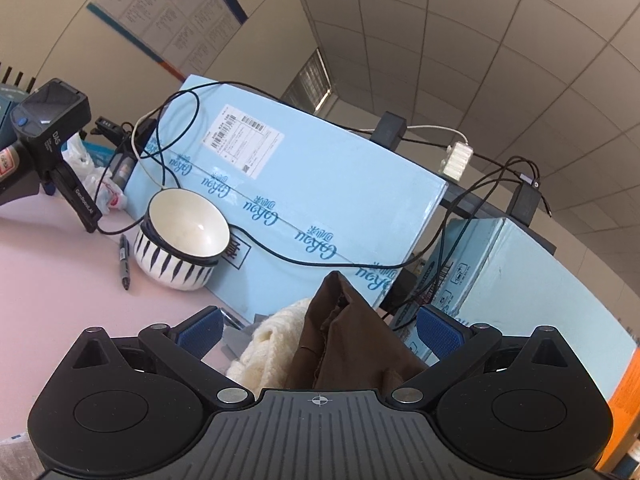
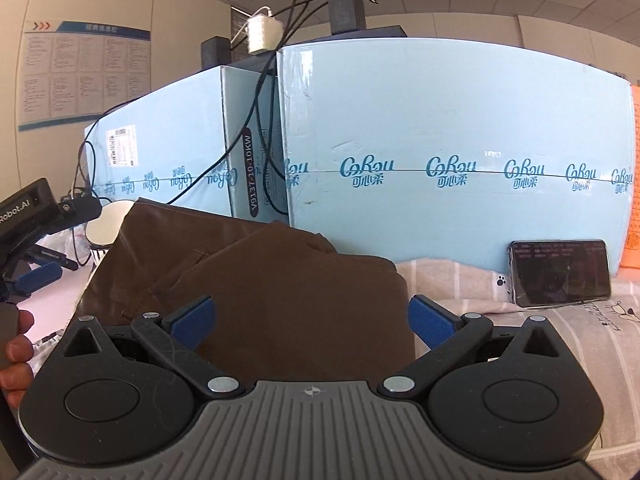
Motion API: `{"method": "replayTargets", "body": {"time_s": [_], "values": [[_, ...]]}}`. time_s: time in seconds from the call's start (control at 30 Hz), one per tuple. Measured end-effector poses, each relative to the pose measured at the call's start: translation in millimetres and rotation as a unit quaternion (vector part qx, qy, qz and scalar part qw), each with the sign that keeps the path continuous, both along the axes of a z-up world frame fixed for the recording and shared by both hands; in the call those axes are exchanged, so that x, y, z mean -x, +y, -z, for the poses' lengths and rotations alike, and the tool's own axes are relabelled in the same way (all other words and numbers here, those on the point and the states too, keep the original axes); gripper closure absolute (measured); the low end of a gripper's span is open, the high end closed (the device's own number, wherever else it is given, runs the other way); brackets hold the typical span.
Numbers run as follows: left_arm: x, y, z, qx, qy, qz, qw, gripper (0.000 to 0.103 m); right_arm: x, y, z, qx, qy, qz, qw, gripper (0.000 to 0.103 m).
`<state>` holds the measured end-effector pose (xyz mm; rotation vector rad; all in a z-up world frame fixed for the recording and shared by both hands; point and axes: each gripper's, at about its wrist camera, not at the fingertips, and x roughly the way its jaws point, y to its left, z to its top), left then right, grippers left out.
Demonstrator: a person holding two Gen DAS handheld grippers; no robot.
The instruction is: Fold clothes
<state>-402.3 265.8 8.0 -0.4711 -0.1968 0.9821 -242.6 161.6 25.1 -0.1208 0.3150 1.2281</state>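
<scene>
The left hand-held gripper point(image 1: 320, 330) has its blue-padded fingers point(image 1: 200, 330) spread wide apart, gripping nothing. Between them, rising close in front of the gripper's body, a bunched edge of the brown garment point(image 1: 344, 336) stands up in a peak; whether the cloth touches either pad cannot be told. Just to its left lies a cream knitted garment point(image 1: 268, 348), partly tucked under the brown one. Farther off on the pale tabletop point(image 1: 48, 272) stand a white bowl with black stripes point(image 1: 180, 240) and a pen point(image 1: 124, 260) beside it, with a large light-blue carton point(image 1: 320, 184) behind and black cables draped over it.

The right hand-held gripper point(image 2: 310, 320) is likewise open, its fingers point(image 2: 430, 322) held apart with no cloth pinched. The brown garment point(image 2: 260, 280) lies folded in flat layers directly ahead of and beneath it, filling the gap between the fingers and reaching left toward the other gripper, which shows at the left edge of this view point(image 2: 38, 276). The garment's right edge sits just inside the right finger. To the right, a striped cloth point(image 2: 540, 332) covers the surface, and a phone point(image 2: 560, 274) leans against a second light-blue carton point(image 2: 460, 120). A person's hand point(image 2: 16, 348) shows at the lower left.
</scene>
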Motion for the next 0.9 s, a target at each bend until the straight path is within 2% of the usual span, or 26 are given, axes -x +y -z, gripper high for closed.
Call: {"method": "replayTargets", "body": {"time_s": [0.17, 0.27, 0.43, 0.63, 0.7, 0.8, 0.9], "values": [[-14, -10, 0, -0.038, 0.04, 0.004, 0.9985, 0.0, 0, 2, 8, 0.015, 0.011, -0.003, 1.0, 0.0], [-18, -9, 0, -0.034, 0.05, 0.014, 0.9981, 0.0, -4, 0, 9, 0.013, 0.021, 0.005, 1.0, 0.0], [-15, -8, 0, -0.026, 0.04, 0.022, 0.9986, 0.0, -5, 2, 11, 0.023, 0.027, 0.01, 0.999, 0.0], [-3, -2, -2, -0.007, 0.001, 0.013, 0.9999, 0.0, -6, 0, 11, 0.031, 0.029, 0.022, 0.999, 0.0], [6, 7, -1, 0.019, -0.026, 0.011, 0.9994, 0.0, -5, 1, 11, 0.035, 0.028, 0.018, 0.999, 0.0], [17, 20, 0, 0.057, -0.058, 0.015, 0.9966, 0.0, 0, 6, 10, 0.045, 0.024, 0.005, 0.999, 0.0], [19, 31, -2, 0.068, -0.057, 0.037, 0.9954, 0.0, 8, 5, 5, 0.048, 0.029, -0.036, 0.998, 0.0]]}}
